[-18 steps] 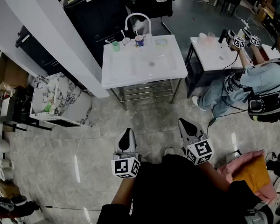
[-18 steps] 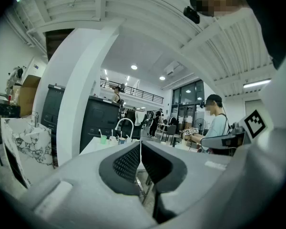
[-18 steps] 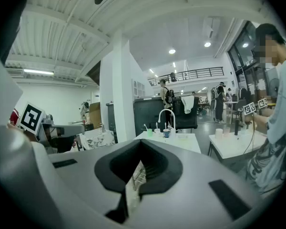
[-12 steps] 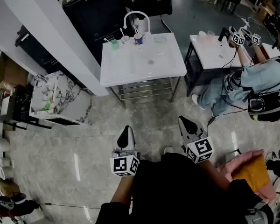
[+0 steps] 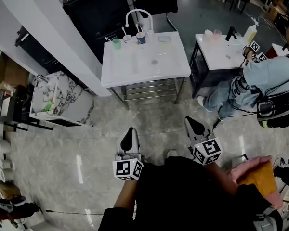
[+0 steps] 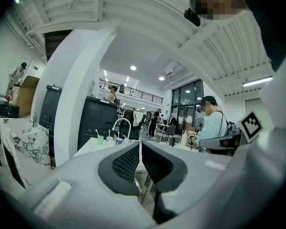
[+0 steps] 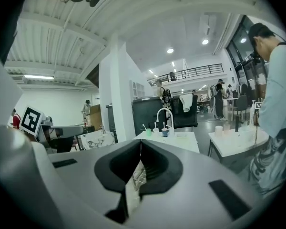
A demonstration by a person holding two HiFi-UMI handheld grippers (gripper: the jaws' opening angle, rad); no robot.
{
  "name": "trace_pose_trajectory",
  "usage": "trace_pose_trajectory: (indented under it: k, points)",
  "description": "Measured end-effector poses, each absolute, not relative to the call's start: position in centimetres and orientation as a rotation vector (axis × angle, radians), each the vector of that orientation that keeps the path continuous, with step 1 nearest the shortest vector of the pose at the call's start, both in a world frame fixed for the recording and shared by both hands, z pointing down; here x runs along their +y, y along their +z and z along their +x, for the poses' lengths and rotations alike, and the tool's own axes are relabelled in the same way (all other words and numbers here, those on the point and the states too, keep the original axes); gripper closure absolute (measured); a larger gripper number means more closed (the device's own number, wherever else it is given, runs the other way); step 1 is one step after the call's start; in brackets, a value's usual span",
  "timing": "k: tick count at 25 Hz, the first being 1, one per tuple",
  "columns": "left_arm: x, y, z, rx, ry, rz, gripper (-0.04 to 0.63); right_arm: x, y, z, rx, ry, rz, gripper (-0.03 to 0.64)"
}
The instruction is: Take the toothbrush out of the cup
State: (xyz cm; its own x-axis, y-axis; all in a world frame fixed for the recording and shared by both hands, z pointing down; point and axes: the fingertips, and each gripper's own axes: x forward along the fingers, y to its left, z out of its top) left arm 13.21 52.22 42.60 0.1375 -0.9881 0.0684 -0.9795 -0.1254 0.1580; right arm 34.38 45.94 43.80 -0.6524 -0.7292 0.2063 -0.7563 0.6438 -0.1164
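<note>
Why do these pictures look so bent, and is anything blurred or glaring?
Head view: the wide lens bows the white table; bright glare streaks the glossy floor. Left gripper view: round fisheye frame with black corners, the left hand-held gripper soft up close. Right gripper view: same round frame, the ceiling lines curved, the right hand-held gripper soft too.

I count two grippers in my hands: the left gripper (image 5: pixel 130 130) and the right gripper (image 5: pixel 189 122). Two white tables stand far ahead, the sink table (image 5: pixel 120 71) on the left and the side table (image 5: pixel 214 54) on the right. There is one faucet (image 5: pixel 137 10). Three cups line the sink table's far edge: a green cup (image 5: pixel 116 44), a white cup (image 5: pixel 127 38) and a blue cup (image 5: pixel 141 38). One person (image 5: pixel 265 76) sits far right. The toothbrushes are too small to count.
</note>
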Motion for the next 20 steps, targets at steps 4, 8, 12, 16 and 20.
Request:
trace_pose_trajectory:
  k: [4,8,12,16,20]
  points:
    - [52.1,43.3,13.8,-1.955,-0.053,2.226,0.568,45.6,44.2,35.1,-2.731,0.304,1.208,0.615]
    - [51.8,44.4,14.1,-1.950,-0.014,2.207,0.419,44.9,44.7,36.2,-2.722,0.318,1.236,0.494]
    - [51.2,45.0,13.5,-1.985,0.003,2.161,0.293,43.4,45.5,38.2,-2.654,0.321,1.352,0.287]
    - [51.1,44.9,11.8,-2.125,-0.014,2.067,0.256,42.7,46.3,39.2,-2.634,0.314,1.372,0.196]
    - [50.5,45.3,11.6,-2.147,0.003,2.030,0.249,42.2,47.0,39.3,-2.651,0.335,1.332,0.196]
